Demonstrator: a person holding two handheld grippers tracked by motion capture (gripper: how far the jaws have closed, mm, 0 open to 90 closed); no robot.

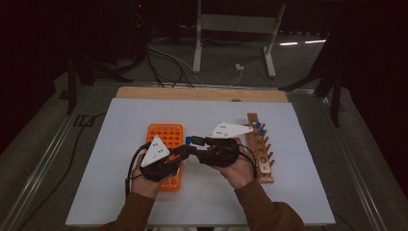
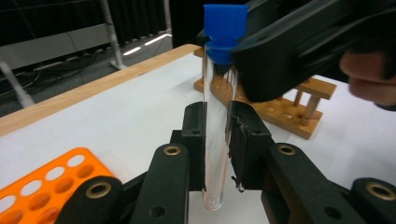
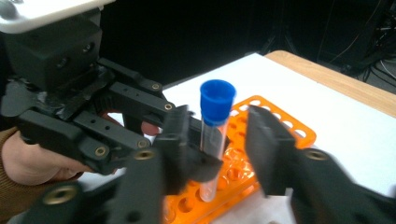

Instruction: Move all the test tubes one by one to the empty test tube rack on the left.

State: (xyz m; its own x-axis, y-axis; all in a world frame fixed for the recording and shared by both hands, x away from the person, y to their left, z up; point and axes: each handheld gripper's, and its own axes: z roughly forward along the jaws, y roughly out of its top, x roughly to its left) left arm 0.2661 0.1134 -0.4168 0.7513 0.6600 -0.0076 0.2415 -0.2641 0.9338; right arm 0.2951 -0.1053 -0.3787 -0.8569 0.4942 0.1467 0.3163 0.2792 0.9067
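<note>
Black pads (image 2: 243, 140) of the left gripper (image 2: 218, 119) pressed flat on either side of a clear test tube (image 2: 215, 154), low on its body, rounded bottom poking out beneath — a firm hold, tube upright. Higher up, right gripper (image 3: 224, 128) slack around the same tube: jaws parted, a plain gap on one side, no pressure on it, blue cap (image 3: 217, 100) standing clear above them. Looks like a handover, with the weight on the left side. Tube hanging in the air over the middle of the white table (image 1: 120, 163), between the orange rack (image 1: 165, 131) and the wooden rack (image 1: 260, 155), somewhat nearer the near edge than the far one.

To finish well: keep the left grip steady and level, no twisting. Widen the right jaws enough to clear the cap's rim, then draw them straight back — not upward, to avoid tugging the cap. Mind the tilt, given so low a grip on so long a tube. Only then carry toward the orange rack, most likely.
</note>
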